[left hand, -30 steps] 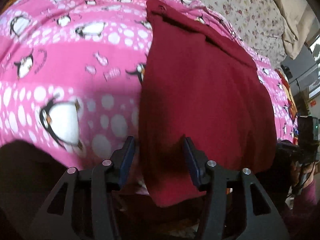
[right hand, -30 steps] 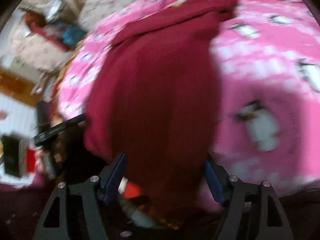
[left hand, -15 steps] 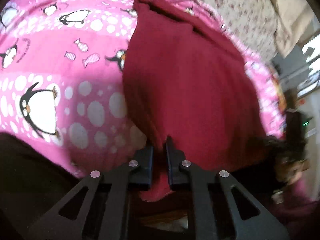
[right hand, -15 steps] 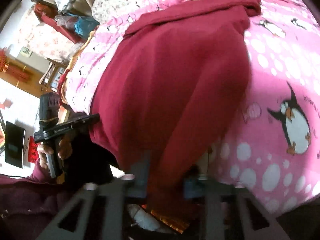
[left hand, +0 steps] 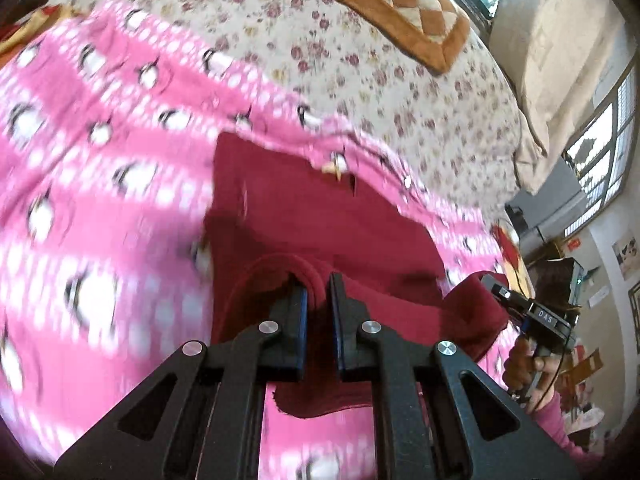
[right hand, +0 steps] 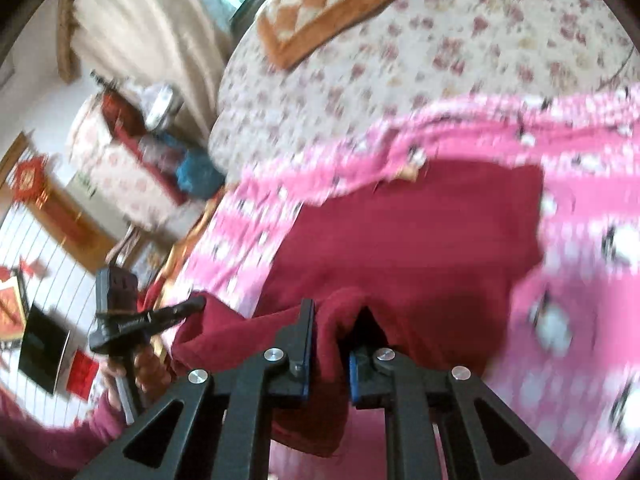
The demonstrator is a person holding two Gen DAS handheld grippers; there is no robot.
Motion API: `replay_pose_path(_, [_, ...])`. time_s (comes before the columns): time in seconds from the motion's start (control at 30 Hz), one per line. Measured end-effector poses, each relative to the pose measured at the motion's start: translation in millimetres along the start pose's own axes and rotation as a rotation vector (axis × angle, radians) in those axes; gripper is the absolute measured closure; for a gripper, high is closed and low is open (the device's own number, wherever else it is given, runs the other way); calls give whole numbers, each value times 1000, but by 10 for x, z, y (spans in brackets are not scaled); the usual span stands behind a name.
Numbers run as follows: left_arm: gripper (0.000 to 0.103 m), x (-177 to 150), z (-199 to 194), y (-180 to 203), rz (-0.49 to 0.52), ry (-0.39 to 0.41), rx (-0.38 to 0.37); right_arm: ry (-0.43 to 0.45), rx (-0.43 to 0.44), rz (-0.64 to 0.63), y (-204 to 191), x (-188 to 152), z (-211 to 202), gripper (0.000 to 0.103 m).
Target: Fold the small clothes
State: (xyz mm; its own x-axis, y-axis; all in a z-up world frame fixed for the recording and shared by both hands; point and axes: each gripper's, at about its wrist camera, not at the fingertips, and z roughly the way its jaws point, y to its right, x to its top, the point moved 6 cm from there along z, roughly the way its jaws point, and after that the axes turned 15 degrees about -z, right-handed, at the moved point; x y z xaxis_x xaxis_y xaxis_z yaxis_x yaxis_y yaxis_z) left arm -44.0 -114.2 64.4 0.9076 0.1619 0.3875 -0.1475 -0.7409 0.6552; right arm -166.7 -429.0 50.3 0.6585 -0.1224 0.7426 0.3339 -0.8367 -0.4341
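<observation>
Garment (left hand: 320, 220), dark red, lies on the pink penguin blanket (left hand: 100, 200) on the bed, its near hem pinched in both the left gripper (left hand: 318, 292) and right gripper (right hand: 334, 320), whose fingers have just been closing on it. Carrying both corners forward level and together, then laying them square on the far edge, should give a clean fold.

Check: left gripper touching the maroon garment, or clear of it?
Touching. In the left wrist view the left gripper has both jaws pinched on a bunched fold of the maroon garment, with no gap visible at the pads.
</observation>
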Motion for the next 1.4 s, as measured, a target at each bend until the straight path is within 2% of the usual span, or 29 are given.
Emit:
replay_pose_path(0.17, [94, 635, 525, -36, -32, 43, 69, 46, -112, 46, 614, 451, 237, 91])
replay_pose_path(0.23, [94, 785, 714, -115, -54, 35, 76, 51, -139, 113, 945, 536, 439, 91])
replay_pose_path(0.33, [88, 895, 855, -212, -63, 34, 93, -19, -190, 194, 1320, 475, 726, 90])
replay_pose_path(0.37, [78, 925, 869, -233, -50, 27, 88, -25, -178, 222, 1378, 456, 764, 89])
replay_pose_path(0.4, [61, 930, 842, -248, -47, 29, 80, -16, -160, 234, 1412, 455, 768, 86])
replay_pose_path(0.47, [39, 984, 729, -279, -64, 65, 55, 25, -131, 214, 1387, 483, 651, 75])
replay_pose_path(0.5, [35, 1020, 628, -318, -89, 94, 29, 35, -123, 209, 1367, 483, 606, 63])
replay_pose_path(0.53, [34, 1031, 562, -335, -102, 102, 16, 49, -136, 203, 1354, 493, 533, 52])
replay_pose_path(0.57, [34, 1041, 523, -341, -106, 106, 18, 59, -177, 190, 1341, 506, 450, 48])
replay_pose_path(0.6, [34, 1033, 463, -360, -97, 118, 34, 70, -203, 168, 1311, 529, 352, 47])
replay_pose_path(0.7, [35, 933, 406, -352, -37, 135, 105, 76, -163, 103, 1144, 586, 256, 47])
replay_pose_path(0.8, [34, 739, 439, -342, -1, 96, 111, -4, -180, -49, 867, 567, 350, 48])
replay_pose_path(0.9, [34, 517, 421, -363, 25, 69, 109, -82, -148, -98, 774, 462, 545, 48])
replay_pose_path(1.03, [34, 334, 470, -305, 125, 29, 143, -164, -99, -126, 768, 315, 731, 48])
replay_pose_path(1.13, [34, 404, 737, -217, 189, -1, 223, -181, -222, -132, 945, 389, 877, 48])
replay_pose_path(1.2, [34, 575, 908, -206, 149, 11, 241, -155, -273, -87, 1102, 550, 989, 48])
replay_pose_path(1.27, [34, 805, 1046, -313, 57, 41, 275, -124, -329, -36, 1287, 718, 1133, 48])
replay_pose_path(1.33, [34, 964, 1152, -458, -24, 44, 305, -141, -400, 0, 1452, 802, 1273, 44])
replay_pose_path(1.4, [35, 1025, 1216, -638, -91, 13, 343, -172, -450, 37, 1602, 801, 1371, 43])
